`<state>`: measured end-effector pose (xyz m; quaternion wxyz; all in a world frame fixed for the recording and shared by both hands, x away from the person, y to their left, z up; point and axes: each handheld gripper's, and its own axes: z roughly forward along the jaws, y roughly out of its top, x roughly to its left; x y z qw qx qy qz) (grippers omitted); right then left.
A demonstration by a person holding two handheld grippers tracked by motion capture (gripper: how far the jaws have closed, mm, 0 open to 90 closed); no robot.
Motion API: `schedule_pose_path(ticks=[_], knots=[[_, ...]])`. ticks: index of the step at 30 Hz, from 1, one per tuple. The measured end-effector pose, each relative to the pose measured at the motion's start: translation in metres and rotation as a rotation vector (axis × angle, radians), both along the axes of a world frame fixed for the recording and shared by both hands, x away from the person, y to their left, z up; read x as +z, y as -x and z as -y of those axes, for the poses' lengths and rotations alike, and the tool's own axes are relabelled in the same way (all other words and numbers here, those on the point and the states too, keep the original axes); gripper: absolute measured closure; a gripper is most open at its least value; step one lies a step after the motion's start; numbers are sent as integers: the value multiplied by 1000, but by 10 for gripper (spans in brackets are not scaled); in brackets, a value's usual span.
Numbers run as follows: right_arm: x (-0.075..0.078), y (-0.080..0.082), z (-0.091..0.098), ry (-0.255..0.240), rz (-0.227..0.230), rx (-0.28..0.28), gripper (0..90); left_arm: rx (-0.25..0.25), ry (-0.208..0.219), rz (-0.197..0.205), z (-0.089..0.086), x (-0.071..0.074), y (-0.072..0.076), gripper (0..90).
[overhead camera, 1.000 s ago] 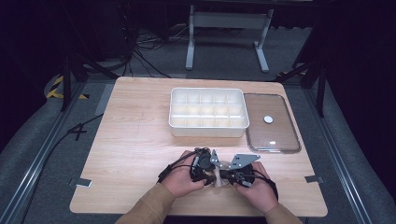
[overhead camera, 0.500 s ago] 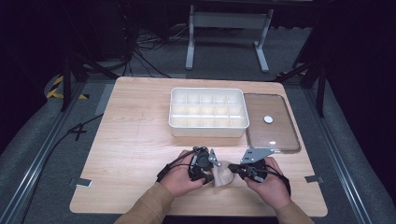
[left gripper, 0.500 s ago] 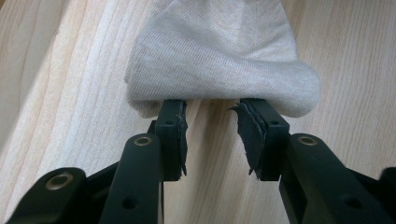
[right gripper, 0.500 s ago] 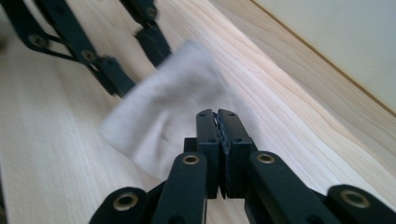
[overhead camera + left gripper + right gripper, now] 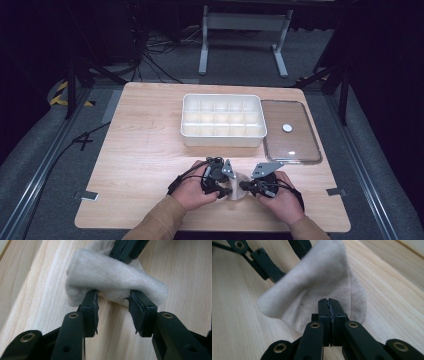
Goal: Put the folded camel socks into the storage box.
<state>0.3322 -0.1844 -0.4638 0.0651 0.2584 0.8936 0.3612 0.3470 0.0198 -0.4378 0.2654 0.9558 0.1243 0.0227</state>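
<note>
A small off-white knit cloth (image 5: 239,188) lies near the front edge of the wooden table (image 5: 140,150), between my two grippers. My left gripper (image 5: 227,191) (image 5: 113,296) has its jaws apart; they have just been opening, and both tips reach into the near fold of the cloth (image 5: 112,277), which spans them. Facing it, my right gripper (image 5: 243,186) (image 5: 328,301) is shut, its tips pinching the other side of the cloth (image 5: 317,280) and holding it up off the wood. A hand grips each tool.
A white box with several empty compartments (image 5: 222,141) stands mid-table beyond the grippers. To its right lies a clear lid (image 5: 300,145) with a white knob (image 5: 287,128). A black cable (image 5: 85,140) trails off the left table edge.
The right gripper has drawn slightly to the right, away from the left one, so more of the cloth shows between them. The left hand has stayed put.
</note>
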Motion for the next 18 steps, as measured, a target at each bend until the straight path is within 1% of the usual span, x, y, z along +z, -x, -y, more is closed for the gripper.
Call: schedule_pose_path(ticks=[1,2,3,4,5,9,10,11,14,15,16,18], knots=[[0,0,-1,-10,-7,4,897,-3,2,9,0,1,0,594],[-1,1,-3,-17,-8,11,897,-3,2,9,0,1,0,592],[-1,1,-3,-17,-8,11,897,-12,5,17,1,1,0,592],[-1,1,-4,-22,-13,10,897,-5,10,19,2,1,2,589],[-2,3,-8,-30,-13,17,897,-14,9,29,3,2,2,584],[-5,3,-10,-40,4,36,897,-10,4,24,5,0,2,580],[-5,3,-9,-44,0,32,896,-9,3,16,5,-1,1,579],[-5,2,-8,-54,-7,31,896,2,6,2,5,-2,1,578],[-7,2,-7,-76,-16,25,897,3,1,-4,6,-4,0,577],[-8,3,-7,-77,-16,22,896,-1,-9,1,7,-5,0,576],[-8,3,-7,-75,-13,20,896,8,-15,5,7,-5,1,576],[-7,3,-7,-72,-14,21,895,19,-22,-10,8,-6,0,574]])
